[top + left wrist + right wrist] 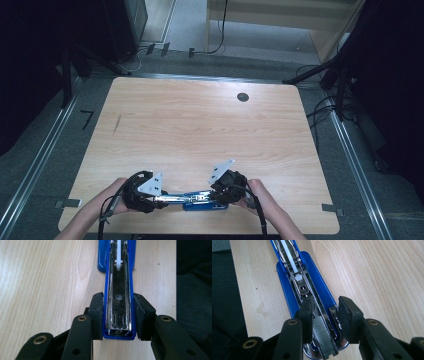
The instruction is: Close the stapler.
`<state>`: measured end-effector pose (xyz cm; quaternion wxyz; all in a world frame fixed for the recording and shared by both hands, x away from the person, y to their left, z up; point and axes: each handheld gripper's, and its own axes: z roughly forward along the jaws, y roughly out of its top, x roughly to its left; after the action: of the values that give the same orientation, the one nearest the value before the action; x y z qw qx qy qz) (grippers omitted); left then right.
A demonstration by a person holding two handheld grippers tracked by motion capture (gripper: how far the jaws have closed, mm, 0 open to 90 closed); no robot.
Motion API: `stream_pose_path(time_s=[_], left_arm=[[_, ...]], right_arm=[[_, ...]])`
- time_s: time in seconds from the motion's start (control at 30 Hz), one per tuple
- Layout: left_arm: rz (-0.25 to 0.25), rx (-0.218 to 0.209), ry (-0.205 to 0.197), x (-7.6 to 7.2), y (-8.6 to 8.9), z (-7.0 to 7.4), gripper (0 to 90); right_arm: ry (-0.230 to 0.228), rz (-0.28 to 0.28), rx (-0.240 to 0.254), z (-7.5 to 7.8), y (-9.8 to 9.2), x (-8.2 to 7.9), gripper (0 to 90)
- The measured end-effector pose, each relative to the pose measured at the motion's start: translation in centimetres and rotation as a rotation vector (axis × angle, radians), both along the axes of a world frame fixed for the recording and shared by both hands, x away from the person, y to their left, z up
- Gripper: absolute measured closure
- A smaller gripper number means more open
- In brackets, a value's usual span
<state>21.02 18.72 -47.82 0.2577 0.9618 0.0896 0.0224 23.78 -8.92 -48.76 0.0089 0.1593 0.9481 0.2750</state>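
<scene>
Blue stapler (197, 199) lies opened out flat on the bench (200, 125), at its near edge, stretched between the two tools.

Left tool (119, 315): jaws narrowed onto the stapler's blue top arm (119, 290), pads pressing both sides; arm runs straight ahead of it.

Right tool (325, 312): jaws partly open, astride the metal magazine; a strip of staples (324, 338) sits between the pads. The left pad touches the strip; the right pad stands just clear.
</scene>
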Motion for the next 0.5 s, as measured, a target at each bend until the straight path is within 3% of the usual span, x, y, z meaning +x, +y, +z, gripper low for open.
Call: stream_pose_path(time_s=[0.13,0.5], left_arm=[[0.001,-0.039,0.003,0.0,0.03,0.69,66.0],[-0.013,-0.069,-0.001,0.07,0.16,1.16,66.5]], right_arm=[[0.015,-0.017,0.033,-0.24,-0.39,0.05,66.1],[0.007,-0.009,0.026,-0.18,-0.1,0.07,65.4]])
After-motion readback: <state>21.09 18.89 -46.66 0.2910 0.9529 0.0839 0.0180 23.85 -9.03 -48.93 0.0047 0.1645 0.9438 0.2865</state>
